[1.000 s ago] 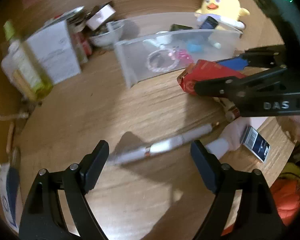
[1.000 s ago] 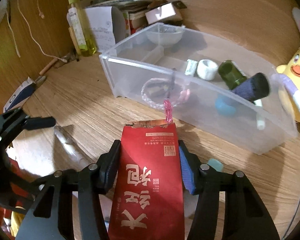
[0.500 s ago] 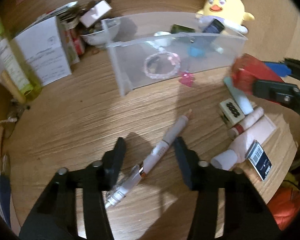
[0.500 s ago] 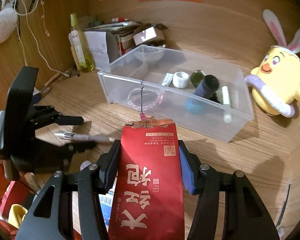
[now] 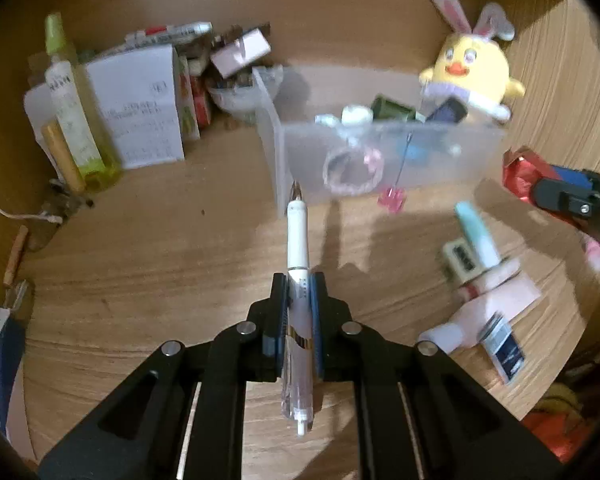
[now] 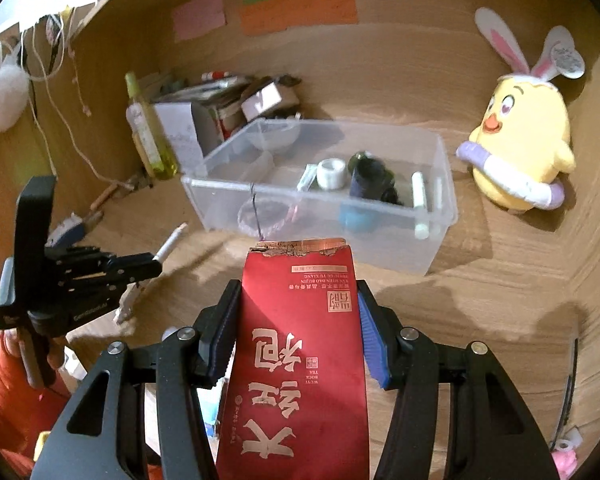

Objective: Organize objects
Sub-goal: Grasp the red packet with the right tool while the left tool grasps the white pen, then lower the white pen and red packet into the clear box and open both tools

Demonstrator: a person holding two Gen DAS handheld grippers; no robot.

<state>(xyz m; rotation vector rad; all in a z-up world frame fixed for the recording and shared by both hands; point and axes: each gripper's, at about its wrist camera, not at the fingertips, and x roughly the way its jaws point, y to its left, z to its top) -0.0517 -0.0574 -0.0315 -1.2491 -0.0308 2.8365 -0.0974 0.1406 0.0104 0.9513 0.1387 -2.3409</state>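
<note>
L gripper (image 5: 299, 296) clamps a white pen (image 5: 297, 240) mid-barrel, tip aimed at the clear plastic bin (image 5: 440, 156), pen lifted off the wooden desk (image 5: 160, 256). R gripper (image 6: 298, 312) grips a red tea packet (image 6: 300, 344) by its sides, torn top edge toward the bin. Beyond, inside the bin: bead bracelet (image 5: 352, 170), white tape roll (image 6: 331, 174), dark bottle (image 6: 370, 178) & other small items. A yellow chick plush (image 6: 520, 152) w/ bunny ears sits behind the bin, at its R end.
</note>
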